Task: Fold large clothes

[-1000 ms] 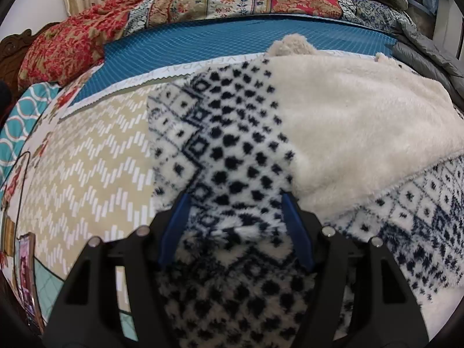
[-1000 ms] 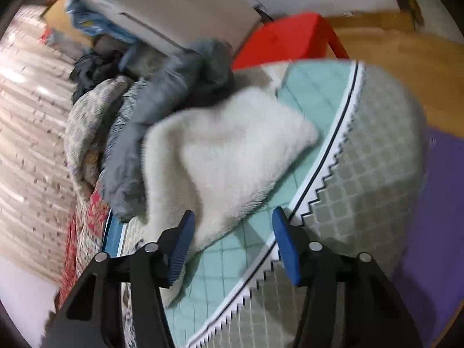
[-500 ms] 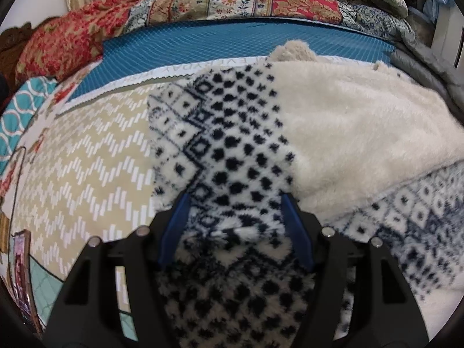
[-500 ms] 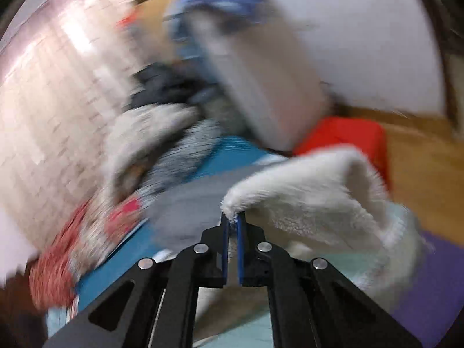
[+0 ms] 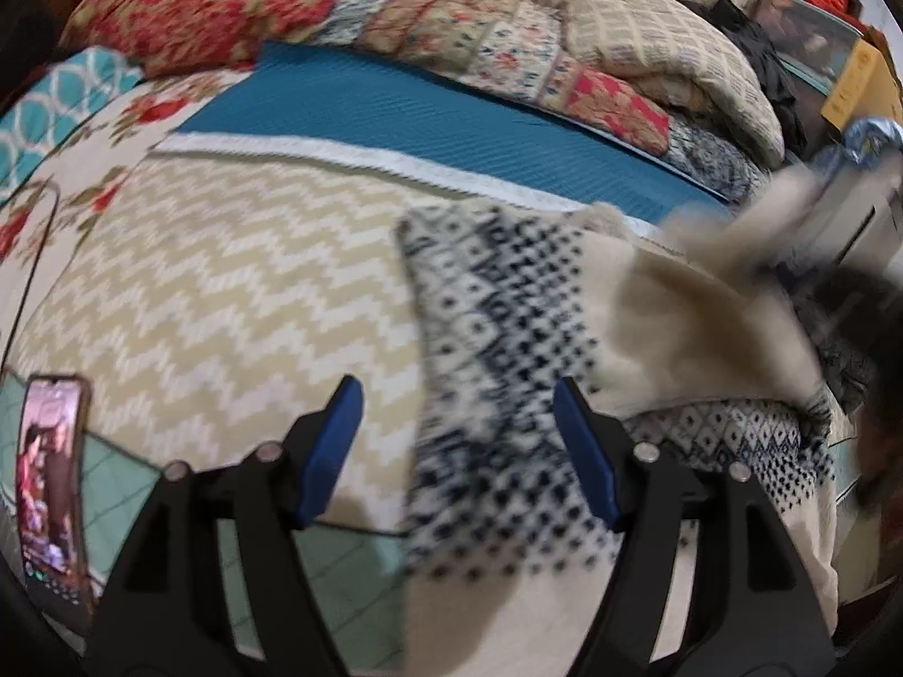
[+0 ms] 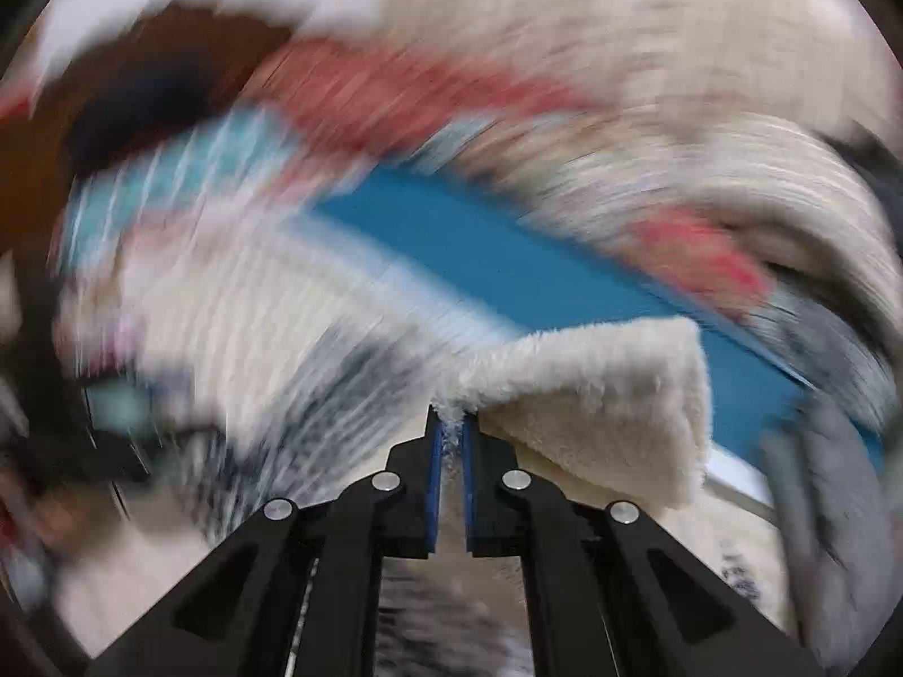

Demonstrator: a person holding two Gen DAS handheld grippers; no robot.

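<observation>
On the bed, in the left wrist view, the fleece garment (image 5: pixel 508 338) is seen spread over a beige zigzag-patterned cover (image 5: pixel 226 293), its navy-and-white patterned panel running between the fingers toward the camera and its plain cream part lying to the right. The left gripper (image 5: pixel 457 445) is held above that panel with its jaws apart and opening; the blue pads (image 5: pixel 330 451) are not pressed on the fabric, though the patterned strip lies between them, nearer the right pad. A cream flap of the garment is seen lifted and blurred at the upper right. A teal mat (image 5: pixel 429 124) is laid beyond the zigzag cover, and floral quilts (image 5: pixel 508 51) are piled along the far edge. A phone (image 5: pixel 51 485) with a lit screen is seen at the lower left.

In the right wrist view, most of the surroundings are smeared by motion. The right gripper (image 6: pixel 450 429) is seen nearly closed, a thin edge of the cream fleece pinched between its blue pads (image 6: pixel 433 485). From that pinch a folded cream flap (image 6: pixel 609 412) is carried out to the right, clear of the teal mat (image 6: pixel 508 259) behind it.
</observation>
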